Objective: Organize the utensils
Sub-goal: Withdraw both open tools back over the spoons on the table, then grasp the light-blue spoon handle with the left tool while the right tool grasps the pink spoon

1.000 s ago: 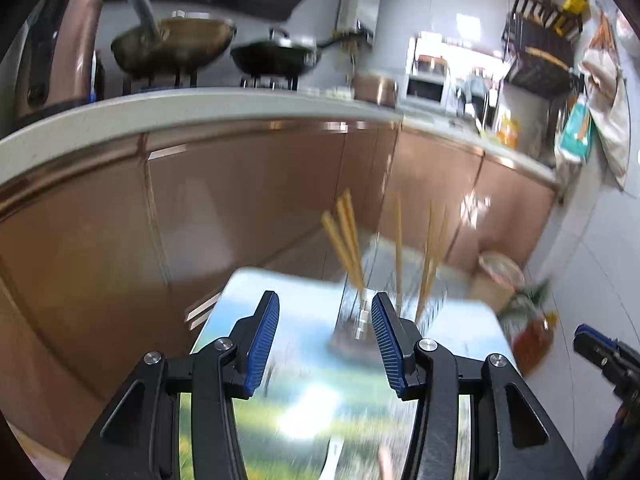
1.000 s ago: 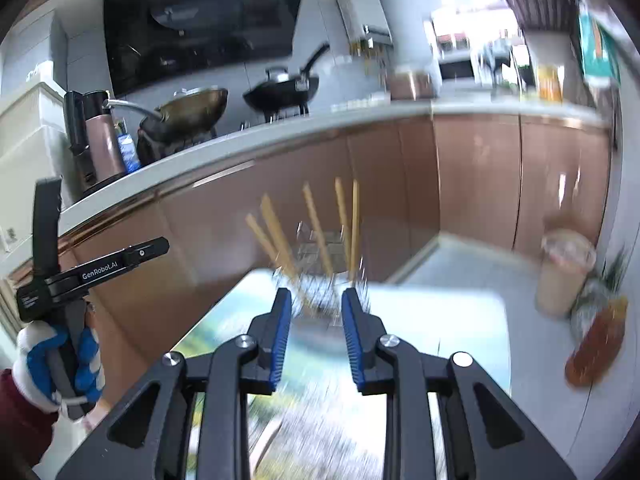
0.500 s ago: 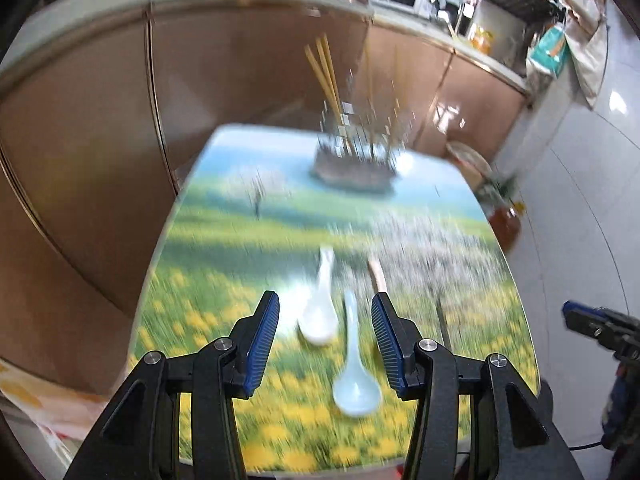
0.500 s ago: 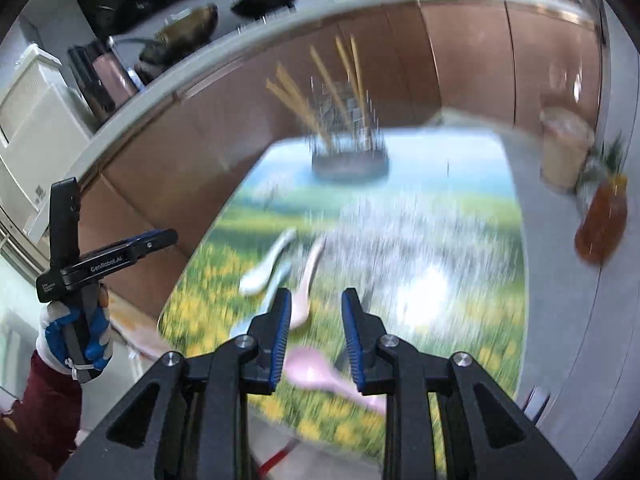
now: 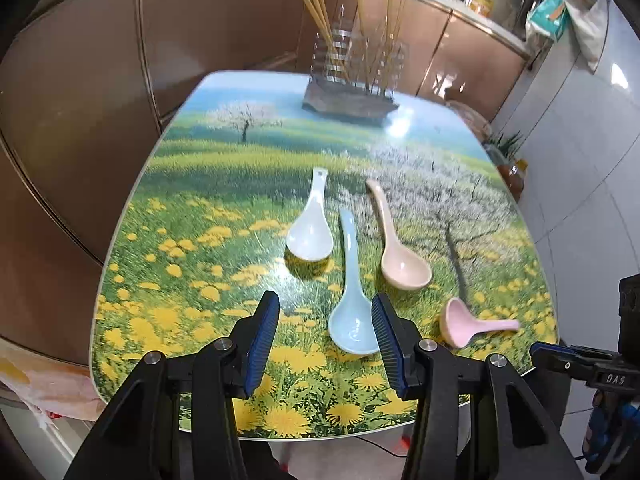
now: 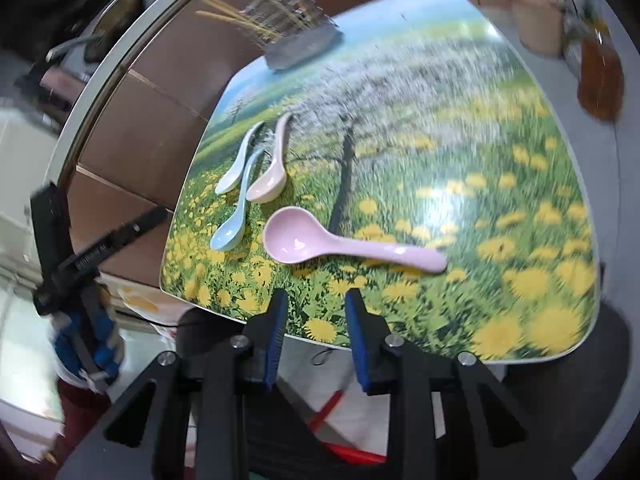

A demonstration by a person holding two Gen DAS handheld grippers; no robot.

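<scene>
Four spoons lie on the meadow-print table (image 5: 180, 208): a white spoon (image 5: 310, 224), a light blue spoon (image 5: 352, 308), a peach spoon (image 5: 396, 248) and a pink spoon (image 5: 468, 326). My left gripper (image 5: 325, 300) hovers open above the near edge, with the blue spoon's bowl below, close to its right finger. My right gripper (image 6: 316, 296) hangs over the table's edge, its jaws opening with nothing between them. The pink spoon (image 6: 340, 244) lies just beyond it. A wire holder with chopsticks (image 5: 352, 80) stands at the far end.
Brown cabinet fronts (image 5: 80, 100) close in the table's left and far sides. On the tiled floor to the right are an amber bottle (image 6: 600, 80) and a bin (image 6: 536, 20). A gloved hand holds the left gripper (image 6: 148, 220) beside the table's left corner.
Both grippers have dropped and tipped down from the counter toward the table, so the spoons came into view. The right gripper rolled and its jaws stand slightly wider.
</scene>
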